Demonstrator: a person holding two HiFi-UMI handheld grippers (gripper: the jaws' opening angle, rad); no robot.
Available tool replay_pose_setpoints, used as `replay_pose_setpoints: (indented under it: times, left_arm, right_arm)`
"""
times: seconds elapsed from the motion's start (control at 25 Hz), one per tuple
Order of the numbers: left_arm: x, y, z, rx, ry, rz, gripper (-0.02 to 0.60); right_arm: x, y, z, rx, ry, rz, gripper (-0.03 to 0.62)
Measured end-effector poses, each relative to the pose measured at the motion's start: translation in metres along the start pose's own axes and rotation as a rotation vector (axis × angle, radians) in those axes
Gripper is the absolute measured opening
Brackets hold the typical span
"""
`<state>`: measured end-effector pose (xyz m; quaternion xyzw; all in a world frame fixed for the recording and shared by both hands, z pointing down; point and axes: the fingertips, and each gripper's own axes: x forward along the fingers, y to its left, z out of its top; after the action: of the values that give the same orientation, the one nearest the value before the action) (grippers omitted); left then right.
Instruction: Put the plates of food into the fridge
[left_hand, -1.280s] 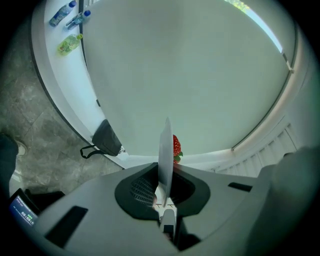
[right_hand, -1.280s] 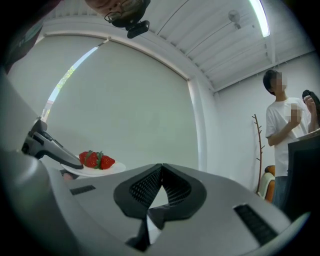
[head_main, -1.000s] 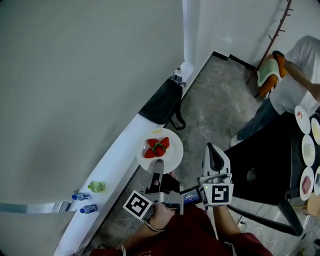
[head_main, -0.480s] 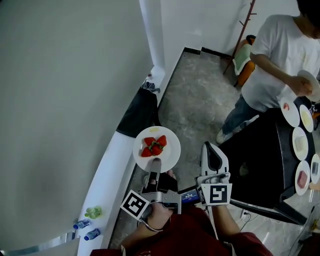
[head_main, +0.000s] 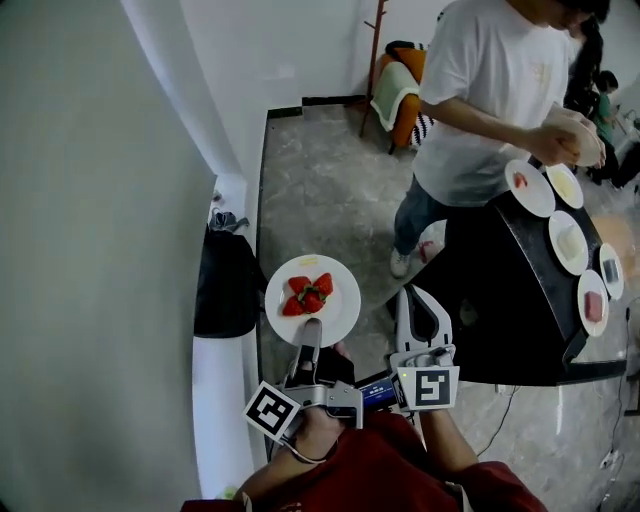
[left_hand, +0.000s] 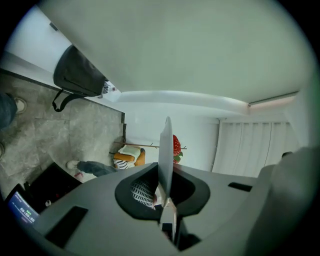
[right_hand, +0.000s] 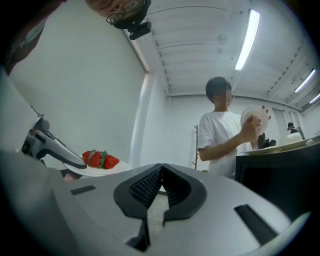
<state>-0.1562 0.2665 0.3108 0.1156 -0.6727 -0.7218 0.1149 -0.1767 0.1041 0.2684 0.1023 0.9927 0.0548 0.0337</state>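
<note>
Head view, left gripper (head_main: 313, 328) pinching strawberry plate (head_main: 338, 308), right gripper (head_main: 421, 299) closed

We take this for office-type or lab room staged for recording, not home kitchen.

- **Ahead of left gripper (head_main: 313, 328):** we see bare white walls (head_main: 300, 50), grey stone-look floor (head_main: 330, 190), wooden coat stand (head_main: 374, 50) in corner, chair (head_main: 400, 88) draped with orange and green cloth.
- **Left of it:** white ledge (head_main: 215, 400) carrying black bag (head_main: 225, 285).
- **Right of right gripper (head_main: 422, 300):** black table (head_main: 520, 300) with row of plates of food (head_main: 568, 242), person (head_main: 490, 90) in white T-shirt standing at it.
- **Above right gripper:** we note slatted ceiling (right_hand: 200, 45), strip lights (right_hand: 247, 40).
</note>
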Motion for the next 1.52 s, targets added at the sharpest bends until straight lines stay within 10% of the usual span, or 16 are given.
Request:
replay_pose_setpoints:
  times: [0.64,1.16,1.52]
  left_arm:
    - [0.073,0.0,-0.031,0.022,0.432,0.076,0.028]
    - [0.055,0.015,-0.16,0.042,0.957,0.089,0.028]
    - [0.037,0.02,-0.214,0.072,1.048,0.086,0.028]
  right_arm:
    - [-0.004,-0.045,0.02,-0.04,-0.013,-0.405,0.012]
    - [-0.159,-0.095,0.012,-0.043,0.091,-0.93,0.012]
    - [-0.228,-0.116,0.005,-0.001,0.076,-1.056,0.012]
